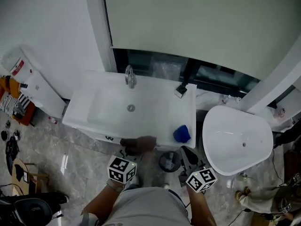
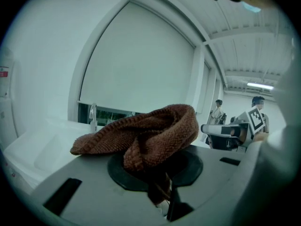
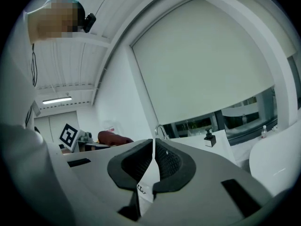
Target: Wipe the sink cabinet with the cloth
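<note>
Left tool [image 2: 158, 180] on brown cloth [image 2: 146, 134] (ribbed, crumpled)

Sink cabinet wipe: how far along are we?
Done: the brown cloth is picked up, with the left gripper shut on it. In hand: the head view shows the cloth at the front edge of the sink. Left: the wiping itself. No wiped patch shows, so progress there cannot be judged. The right gripper is shut and empty.

A pale blind [image 1: 202, 22] fills the upper frame, a black-topped bottle [image 1: 181, 89] stands just right of centre, a blue lump [image 1: 181, 134] lies below it, and a white oval tub [image 1: 237, 140] sits at right.
</note>
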A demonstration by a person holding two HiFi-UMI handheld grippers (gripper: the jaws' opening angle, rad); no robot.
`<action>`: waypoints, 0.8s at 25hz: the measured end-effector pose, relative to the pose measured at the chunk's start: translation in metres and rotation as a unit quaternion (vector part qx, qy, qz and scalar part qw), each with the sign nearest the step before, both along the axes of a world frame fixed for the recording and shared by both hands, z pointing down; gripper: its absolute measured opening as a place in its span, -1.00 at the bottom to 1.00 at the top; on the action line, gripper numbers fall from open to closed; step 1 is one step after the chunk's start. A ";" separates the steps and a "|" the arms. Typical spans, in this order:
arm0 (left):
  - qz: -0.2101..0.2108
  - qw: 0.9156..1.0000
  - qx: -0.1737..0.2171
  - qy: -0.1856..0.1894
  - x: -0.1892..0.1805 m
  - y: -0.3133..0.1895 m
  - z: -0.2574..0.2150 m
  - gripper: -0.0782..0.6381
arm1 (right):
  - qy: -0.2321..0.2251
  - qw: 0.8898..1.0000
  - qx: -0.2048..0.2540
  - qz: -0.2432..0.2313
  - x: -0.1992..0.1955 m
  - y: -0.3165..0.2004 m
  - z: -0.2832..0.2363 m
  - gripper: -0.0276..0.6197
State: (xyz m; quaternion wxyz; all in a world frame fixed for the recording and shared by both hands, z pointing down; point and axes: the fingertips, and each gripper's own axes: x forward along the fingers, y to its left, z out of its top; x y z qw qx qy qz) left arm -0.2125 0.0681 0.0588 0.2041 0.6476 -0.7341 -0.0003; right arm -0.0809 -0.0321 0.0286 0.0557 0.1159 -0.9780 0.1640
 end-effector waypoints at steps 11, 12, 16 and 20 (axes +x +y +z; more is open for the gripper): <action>-0.014 0.999 0.041 -0.008 -0.001 0.001 -0.036 -0.60 | -0.036 0.999 0.023 -0.029 -0.008 0.000 -0.035 -0.82; -0.017 0.999 0.042 -0.007 -0.001 0.000 -0.037 -0.59 | -0.034 0.999 0.029 -0.031 -0.008 0.000 -0.036 -0.82; -0.022 0.999 0.047 0.001 0.001 -0.004 -0.038 -0.60 | -0.034 0.998 0.039 -0.029 -0.005 -0.003 -0.041 -0.82; -0.022 0.999 0.047 0.000 0.002 -0.004 -0.038 -0.59 | -0.035 0.998 0.037 -0.023 -0.002 -0.006 -0.039 -0.82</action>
